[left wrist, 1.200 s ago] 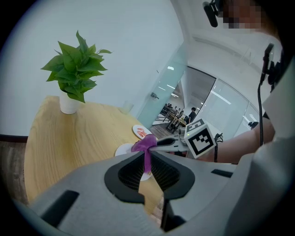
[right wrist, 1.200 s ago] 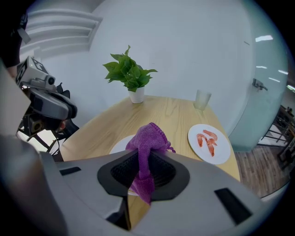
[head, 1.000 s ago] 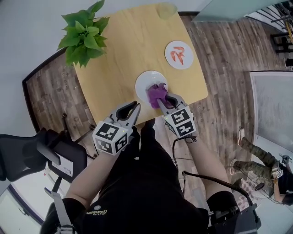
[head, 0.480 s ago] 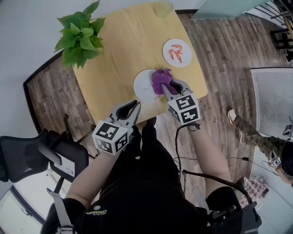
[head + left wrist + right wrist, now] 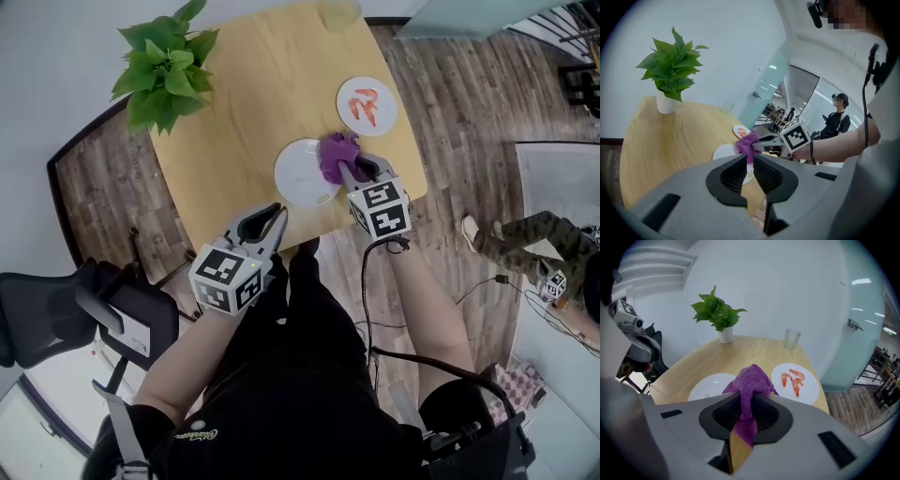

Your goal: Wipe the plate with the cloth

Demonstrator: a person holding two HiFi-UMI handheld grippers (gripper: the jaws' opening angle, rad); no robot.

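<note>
**A:** While the right gripper (image 5: 356, 169) has its fingers clamped on the purple cloth (image 5: 336, 152), where does that bunch sit over the plate (image 5: 298, 174)?

**B:** At the plate's right rim, on the side toward the second plate (image 5: 367, 105), the one with the shrimp. From the head view the cloth overlaps the rim. I can't tell whether it presses on the plate or hangs just above it. In the right gripper view a tail of cloth hangs down between the fingers and the rest bulges out ahead of them.

**A:** And the left gripper (image 5: 270, 223)?

**B:** It hovers off the near edge of the surface (image 5: 244, 103), well apart from the plate. Its fingers are drawn together with nothing between them.

**A:** So nothing steadies the plate.

**B:** That's my main worry. The plate lies near the surface's front edge. I'd judge that a firm stroke pulled toward the person could drag it along, perhaps over the edge.

**A:** What else?

**B:** With the cloth this far right, a stroke away from the plate's middle would run off the rim. It would wipe bare wood, or brush the shrimp plate, which is near. The hold is also only a pinch on a loose wad. If the cloth catches on the plate, it could pull out of the fingers, or hard fingertips could scrape the plate.

**A:** The plant (image 5: 164, 61)?

**B:** Well apart, at the far corner. No risk there.
</note>
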